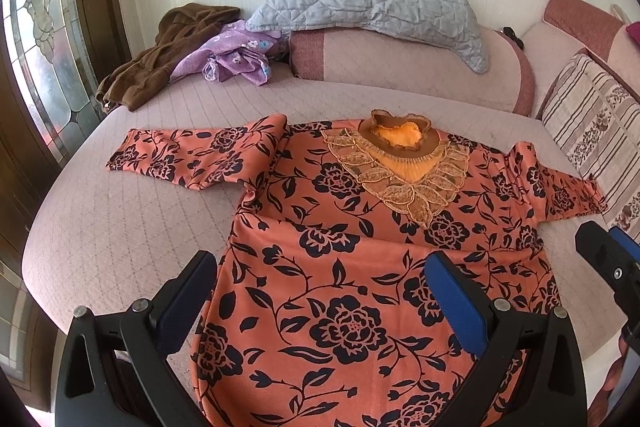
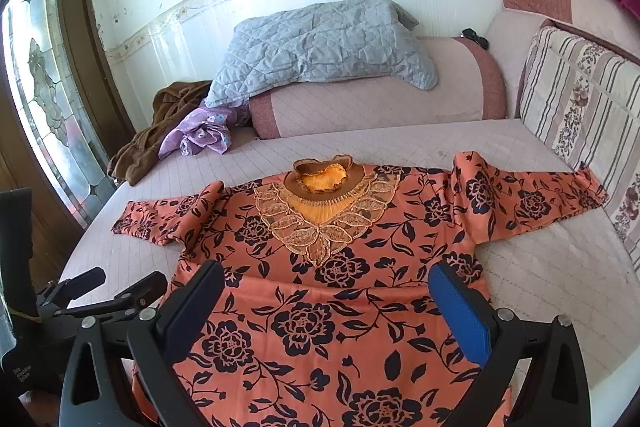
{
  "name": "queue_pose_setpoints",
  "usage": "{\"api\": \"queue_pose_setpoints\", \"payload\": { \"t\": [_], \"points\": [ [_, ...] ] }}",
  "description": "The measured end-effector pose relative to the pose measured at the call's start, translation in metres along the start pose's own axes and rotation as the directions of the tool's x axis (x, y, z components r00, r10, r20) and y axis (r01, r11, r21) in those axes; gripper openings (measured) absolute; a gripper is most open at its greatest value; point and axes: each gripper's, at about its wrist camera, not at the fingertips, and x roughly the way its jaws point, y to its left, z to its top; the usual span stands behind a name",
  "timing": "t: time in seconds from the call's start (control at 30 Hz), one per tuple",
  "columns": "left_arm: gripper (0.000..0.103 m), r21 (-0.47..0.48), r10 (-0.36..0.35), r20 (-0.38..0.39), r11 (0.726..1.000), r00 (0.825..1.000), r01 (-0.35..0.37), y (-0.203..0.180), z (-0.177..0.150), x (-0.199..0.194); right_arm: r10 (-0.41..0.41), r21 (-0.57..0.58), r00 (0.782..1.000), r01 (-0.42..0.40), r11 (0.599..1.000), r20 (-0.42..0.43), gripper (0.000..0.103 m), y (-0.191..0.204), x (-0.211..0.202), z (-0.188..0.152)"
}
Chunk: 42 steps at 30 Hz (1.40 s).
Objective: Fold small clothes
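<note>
While both grippers hover over the near end of the bed, an orange floral top [image 1: 344, 267] lies spread flat, front up, on the pale quilted bed cover [image 1: 120, 227], collar toward the far side and hem toward the cameras. Both sleeves stretch out sideways, the left one [image 1: 192, 155] angled slightly far-left, the right one [image 2: 528, 199] reaching toward the striped cushion [image 2: 580, 99] at the right edge. Lace trim and a ruffled orange collar [image 2: 322, 179] sit at the far middle of the garment. Left gripper [image 1: 328, 291]: jaws wide apart, above the lower body of the top, gripping nothing. Right gripper [image 2: 332, 299]: jaws likewise spread wide, over the same lower part of the garment, holding nothing. At the far left of the bed, a brown garment [image 1: 160, 59] and a purple flowered cloth [image 1: 236, 55] lie bunched together. A grey quilted pillow [image 2: 320, 47] rests on a pink bolster [image 2: 380, 99] at the far side.
</note>
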Motion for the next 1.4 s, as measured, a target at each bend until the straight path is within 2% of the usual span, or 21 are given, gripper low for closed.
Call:
{"api": "queue_pose_setpoints", "payload": {
  "t": [0.13,0.23,0.33,0.4,0.5,0.53,0.6,0.7,0.83,0.9,0.93,1.0,1.03,1.07,1.1,1.13,1.17,1.2,1.23,1.27,1.4],
  "points": [
    [0.103,0.006,0.009,-0.055,1.000,0.998,-0.008,0.002,-0.008,0.020,0.015,0.034,1.000,-0.014,0.999,-0.024,0.103,-0.014,0.010,-0.004],
    [0.103,0.020,0.028,-0.115,0.999,0.993,-0.026,0.003,-0.021,0.045,0.052,0.107,0.997,-0.046,0.993,-0.054,0.103,-0.040,0.021,-0.012],
    [0.103,0.044,0.049,-0.202,0.998,0.978,-0.041,0.004,-0.040,0.079,0.070,0.226,0.994,-0.051,0.973,-0.080,0.103,-0.090,0.034,-0.020],
    [0.103,0.050,0.049,-0.225,0.998,0.973,-0.038,0.002,-0.050,0.097,0.076,0.328,0.995,-0.049,0.943,-0.071,0.103,-0.135,0.043,-0.022],
    [0.103,0.078,0.078,-0.321,0.995,0.944,-0.056,0.007,-0.070,0.121,0.035,0.512,0.999,-0.014,0.859,-0.031,0.103,-0.225,0.057,-0.019],
    [0.103,0.081,0.081,-0.341,0.995,0.936,-0.056,0.010,-0.074,0.122,0.005,0.601,1.000,0.006,0.800,-0.016,0.103,-0.269,0.065,-0.017],
    [0.103,0.035,0.038,-0.324,0.999,0.945,-0.029,0.017,-0.079,0.122,-0.029,0.715,0.999,0.010,0.699,0.014,0.102,-0.333,0.077,-0.012],
    [0.103,0.042,0.029,-0.310,0.999,0.950,-0.017,0.017,-0.084,0.121,-0.090,0.794,0.996,0.052,0.606,0.003,0.101,-0.403,0.100,0.001],
    [0.103,0.045,0.031,-0.299,0.999,0.954,-0.018,0.019,-0.086,0.117,-0.164,0.836,0.982,0.164,0.523,-0.090,0.096,-0.464,0.141,0.017],
    [0.103,0.049,0.029,-0.290,0.999,0.957,-0.015,0.019,-0.087,0.117,-0.174,0.858,0.978,0.190,0.478,-0.119,0.095,-0.481,0.154,0.015],
    [0.103,0.049,0.020,-0.278,0.999,0.960,-0.007,0.020,-0.091,0.116,-0.194,0.861,0.973,0.201,0.468,-0.121,0.095,-0.485,0.158,0.017],
    [0.103,0.064,0.022,-0.265,0.998,0.964,-0.005,0.020,-0.088,0.118,-0.231,0.845,0.959,0.255,0.470,-0.161,0.091,-0.485,0.163,0.027],
    [0.103,0.068,0.018,-0.256,0.998,0.967,-0.001,0.021,-0.089,0.117,-0.245,0.829,0.950,0.290,0.478,-0.192,0.076,-0.485,0.167,0.031],
    [0.103,0.067,0.013,-0.250,0.998,0.968,0.004,0.021,-0.090,0.117,-0.263,0.810,0.938,0.329,0.485,-0.224,0.065,-0.485,0.170,0.036],
    [0.103,0.068,0.008,-0.247,0.998,0.969,0.010,0.022,-0.090,0.117,-0.284,0.792,0.924,0.370,0.486,-0.257,0.039,-0.485,0.172,0.038],
    [0.103,0.064,-0.003,-0.249,0.998,0.968,0.019,0.022,-0.090,0.116,-0.295,0.785,0.911,0.400,0.473,-0.287,0.019,-0.489,0.172,0.038],
    [0.103,0.063,-0.012,-0.252,0.998,0.968,0.029,0.023,-0.090,0.115,-0.288,0.789,0.913,0.397,0.469,-0.289,0.010,-0.493,0.171,0.037],
    [0.103,0.068,-0.019,-0.254,0.997,0.967,0.037,0.024,-0.090,0.114,-0.266,0.793,0.924,0.375,0.480,-0.276,0.007,-0.495,0.170,0.039],
    [0.103,0.077,-0.017,-0.254,0.996,0.967,0.038,0.026,-0.088,0.115,-0.266,0.772,0.928,0.367,0.519,-0.262,0.007,-0.489,0.165,0.049],
    [0.103,0.086,-0.017,-0.253,0.996,0.967,0.040,0.028,-0.085,0.115,-0.283,0.741,0.928,0.364,0.564,-0.241,0.007,-0.480,0.159,0.061],
    [0.103,0.072,-0.012,-0.236,0.997,0.972,0.029,0.039,-0.078,0.111,-0.247,0.624,0.966,0.240,0.743,-0.078,0.007,-0.402,0.129,0.121]
  ]
}}
